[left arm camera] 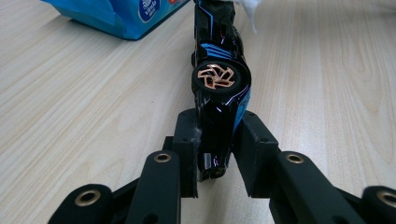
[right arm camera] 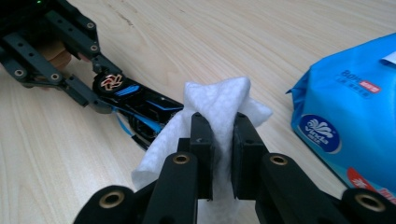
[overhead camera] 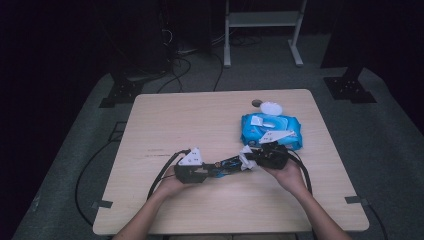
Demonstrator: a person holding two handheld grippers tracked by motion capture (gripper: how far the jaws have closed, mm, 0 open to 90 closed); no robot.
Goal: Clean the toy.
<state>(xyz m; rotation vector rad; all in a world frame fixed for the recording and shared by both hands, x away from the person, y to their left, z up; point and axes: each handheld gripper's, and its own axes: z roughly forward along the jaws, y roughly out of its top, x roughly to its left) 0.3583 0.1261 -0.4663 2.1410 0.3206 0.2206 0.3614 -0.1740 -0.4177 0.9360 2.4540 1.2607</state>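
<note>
Toy car [left arm camera: 219,88]: glossy black body with bright blue stripes; wheel beside the left gripper [left arm camera: 215,154] has a copper-orange swirl hub
Wipe [right arm camera: 219,105]: plain white, faintly dimpled; pinched in the right gripper [right arm camera: 223,140]
Wipes pack [right arm camera: 355,121]: sky blue, white fan emblem on a dark blue oval, red patch low down; right of that gripper
Grippers: matte black, brass-ringed pivots
Table [overhead camera: 200,120]: pale wood grain

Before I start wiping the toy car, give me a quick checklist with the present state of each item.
1. Left gripper clamped on toy car: ok.
2. Right gripper clamped on white wipe: ok.
3. Wipe touching the car's far end: cannot tell.
4. Car held on its side, wheel facing up: ok.
5. Blue wipe pack apart from both grippers: ok.
</note>
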